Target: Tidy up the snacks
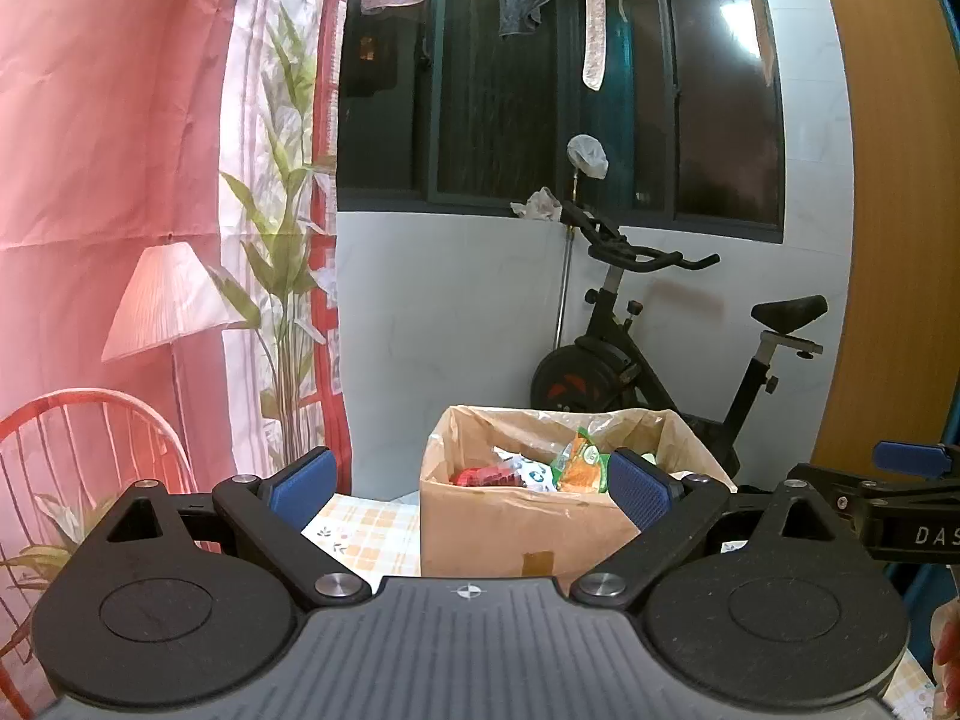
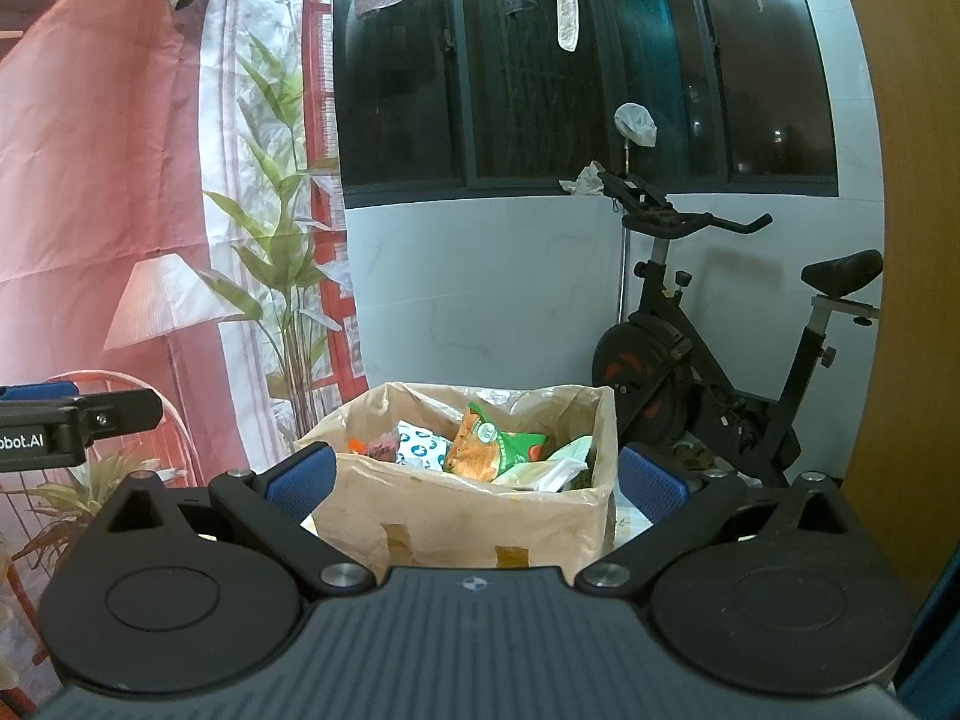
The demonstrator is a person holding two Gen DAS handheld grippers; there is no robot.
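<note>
A brown cardboard box (image 1: 516, 531) (image 2: 468, 525) lined with a plastic bag stands on a checked tablecloth (image 1: 366, 531) and holds several snack packets. Among them are an orange-and-green packet (image 1: 581, 467) (image 2: 486, 447), a white-and-blue one (image 2: 420, 447) and a red one (image 1: 483, 476). My left gripper (image 1: 471, 489) is open and empty, short of the box, which lies ahead to its right. My right gripper (image 2: 477, 480) is open and empty, its blue pads (image 2: 300, 483) on either side of the box's near face without touching it. Each gripper shows at the edge of the other's view.
A black exercise bike (image 1: 648, 354) (image 2: 720, 372) stands behind the box against a white wall under a dark window. A pink printed backdrop (image 1: 120, 180) with a lamp and plant hangs at the left. Laundry hangs overhead. A wooden panel (image 1: 900, 210) borders the right.
</note>
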